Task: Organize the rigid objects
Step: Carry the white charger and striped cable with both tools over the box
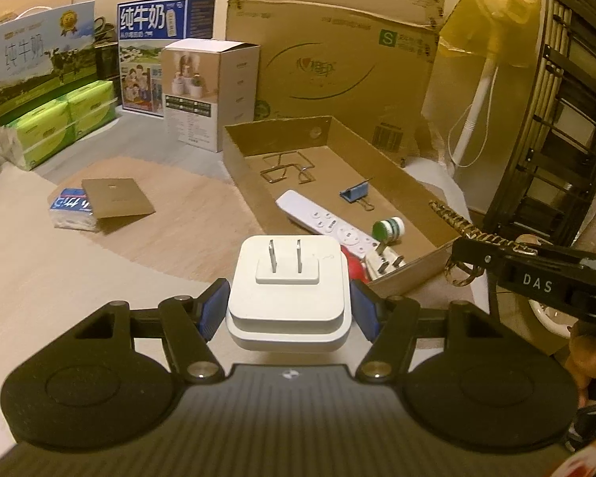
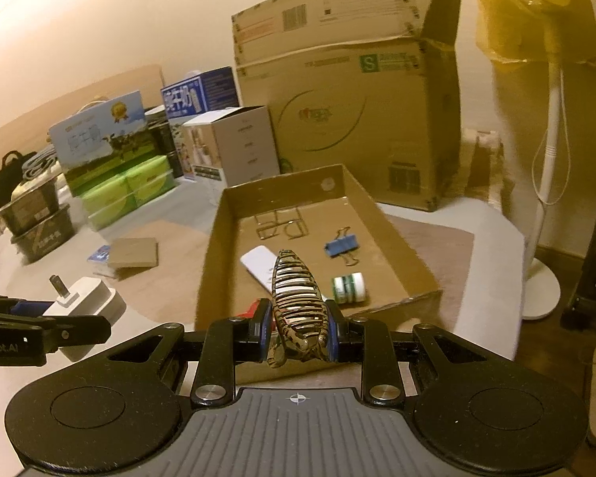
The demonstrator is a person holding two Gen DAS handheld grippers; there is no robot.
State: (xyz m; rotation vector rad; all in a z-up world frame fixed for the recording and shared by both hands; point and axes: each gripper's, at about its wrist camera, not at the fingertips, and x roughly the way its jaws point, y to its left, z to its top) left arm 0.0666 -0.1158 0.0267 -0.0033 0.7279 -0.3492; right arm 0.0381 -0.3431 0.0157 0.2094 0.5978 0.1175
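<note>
Fingers, left: the left gripper (image 1: pixel 286 302) pinches a white plug adapter (image 1: pixel 287 278) between its blue pads (image 1: pixel 212 306), one pad on each side, prongs pointing forward and up.
Fingers, right: the right gripper (image 2: pixel 298 332) is clamped on a striped hair claw clip (image 2: pixel 298 298), whose ribbed body reaches forward past the fingertips.
Adapter place: held above the table (image 1: pixel 39 270), just short of the near left corner of the shallow cardboard tray (image 1: pixel 238 159); in the right wrist view it sits far left of the right fingers (image 2: pixel 85 298).
Clip place: held over the tray's near wall (image 2: pixel 210 262), in front of the tray's contents.
Tray contents: ahead of both pairs of fingers lie a white remote control (image 1: pixel 326 224), a blue binder clip (image 2: pixel 341 246), a small green-and-white roll (image 2: pixel 349 287), bent wire clips (image 1: pixel 284 169) at the far end, and a second white plug (image 1: pixel 385 262) beside something red at the near wall.
Left of tray: a brown card (image 1: pixel 117 196) rests on a blue tissue pack (image 1: pixel 69 206).
Beyond: a large cardboard box (image 2: pixel 353 119), milk cartons (image 1: pixel 39 63) and green tissue packs (image 1: pixel 63 123) stand behind the tray.
</note>
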